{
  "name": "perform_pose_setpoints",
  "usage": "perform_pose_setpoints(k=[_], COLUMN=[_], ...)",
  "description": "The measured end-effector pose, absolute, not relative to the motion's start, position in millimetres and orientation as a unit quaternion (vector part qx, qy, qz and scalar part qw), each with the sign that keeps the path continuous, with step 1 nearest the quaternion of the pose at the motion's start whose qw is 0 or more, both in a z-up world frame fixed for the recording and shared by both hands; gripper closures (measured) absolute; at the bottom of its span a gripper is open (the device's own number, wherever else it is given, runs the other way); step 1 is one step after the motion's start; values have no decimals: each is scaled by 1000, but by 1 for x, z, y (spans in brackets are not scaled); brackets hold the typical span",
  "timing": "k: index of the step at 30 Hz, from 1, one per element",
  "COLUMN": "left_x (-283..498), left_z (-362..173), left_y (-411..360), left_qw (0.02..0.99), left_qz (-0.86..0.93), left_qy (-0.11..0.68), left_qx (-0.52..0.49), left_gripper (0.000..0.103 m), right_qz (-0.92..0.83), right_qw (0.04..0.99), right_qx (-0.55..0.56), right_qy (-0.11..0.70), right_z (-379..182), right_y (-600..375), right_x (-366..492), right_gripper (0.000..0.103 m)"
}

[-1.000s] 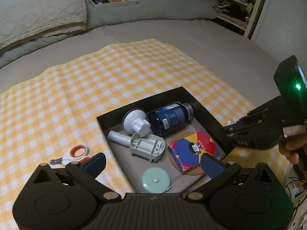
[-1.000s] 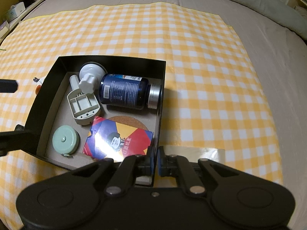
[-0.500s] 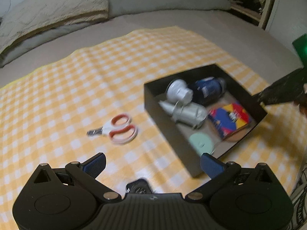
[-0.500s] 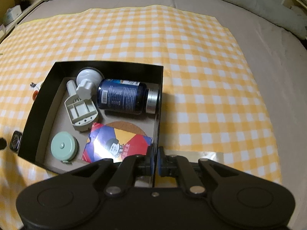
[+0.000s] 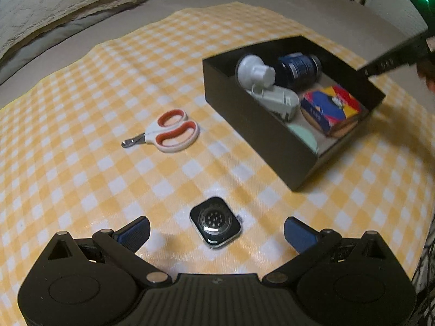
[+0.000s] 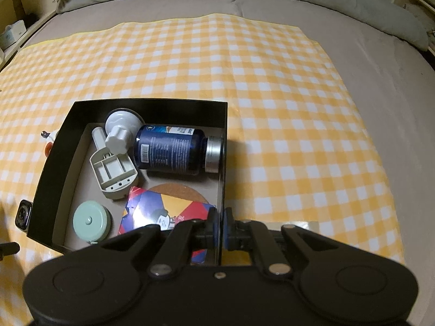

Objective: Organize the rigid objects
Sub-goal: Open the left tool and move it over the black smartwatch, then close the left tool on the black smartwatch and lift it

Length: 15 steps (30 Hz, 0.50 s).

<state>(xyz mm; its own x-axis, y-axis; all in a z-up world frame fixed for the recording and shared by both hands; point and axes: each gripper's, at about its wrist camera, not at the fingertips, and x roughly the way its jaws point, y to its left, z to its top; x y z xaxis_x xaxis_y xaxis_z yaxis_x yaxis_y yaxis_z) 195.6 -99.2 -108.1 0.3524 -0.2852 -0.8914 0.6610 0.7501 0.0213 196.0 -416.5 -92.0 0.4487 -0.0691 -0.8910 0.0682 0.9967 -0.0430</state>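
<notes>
From the left wrist view, the left tongs (image 5: 216, 228) stand wide open with nothing between the blue pads, and a small watch body (image 5: 215, 223), strapless and lying back-side up, sits on the cloth just ahead of them, between the two fingers but touching neither. The black box (image 5: 261, 133) lies off to the right, its near wall hiding most of the mint round tape measure (image 5: 304, 135); the blue bottle (image 5: 297, 66) and the white suction holder (image 5: 255, 72) are blurred, and the right tongs enter only as a dark sliver at the box's far corner. The red-and-white scissors (image 5: 168, 131) lie well left of the box, long axis running left to right, blades pointing left. Everything rests on a yellow checked cloth (image 5: 81, 108) spread over a grey bed, with a pale blanket at the top edge. From the right wrist view, the right tongs (image 6: 220, 226) are clamped on the box's right wall, one pad inside and one outside. The bottle lies on its side, silver cap pointing at that wall. The colourful card box (image 6: 163, 212) is partly hidden behind the tongs and overlaps a cork coaster (image 6: 176, 191). The scissors are almost wholly hidden behind the left wall, and the watch body peeks out just beside that wall's near end
</notes>
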Motion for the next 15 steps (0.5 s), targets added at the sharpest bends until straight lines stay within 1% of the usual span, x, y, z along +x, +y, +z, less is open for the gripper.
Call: perform_pose_setpoints(k=[3, 5, 7, 9, 12, 15], left_x=[195, 196, 198, 202, 207, 207], left_z=[-113, -116, -117, -119, -122, -126], left_y=[-100, -101, -100, -99, -99, -103], left_qw=[794, 792, 792, 793, 792, 789], left_qz=[-302, -303, -304, -303, -306, -311], left_qy=[488, 489, 491, 496, 499, 489], left_qx=[201, 204, 200, 184, 173, 205], left_gripper=[0, 0, 3, 13, 19, 26], right_qz=[-40, -39, -38, -37, -35, -33], right_qw=[851, 851, 852, 852, 852, 852], right_qx=[3, -3, -12, -22, -30, -30], right_qy=[524, 523, 523, 522, 522, 522], right_z=[-92, -92, -92, -92, -93, -93], right_y=[-417, -416, -413, -410, -408, -409], right_x=[196, 196, 195, 195, 195, 195], right_gripper=[97, 94, 91, 91, 91, 91])
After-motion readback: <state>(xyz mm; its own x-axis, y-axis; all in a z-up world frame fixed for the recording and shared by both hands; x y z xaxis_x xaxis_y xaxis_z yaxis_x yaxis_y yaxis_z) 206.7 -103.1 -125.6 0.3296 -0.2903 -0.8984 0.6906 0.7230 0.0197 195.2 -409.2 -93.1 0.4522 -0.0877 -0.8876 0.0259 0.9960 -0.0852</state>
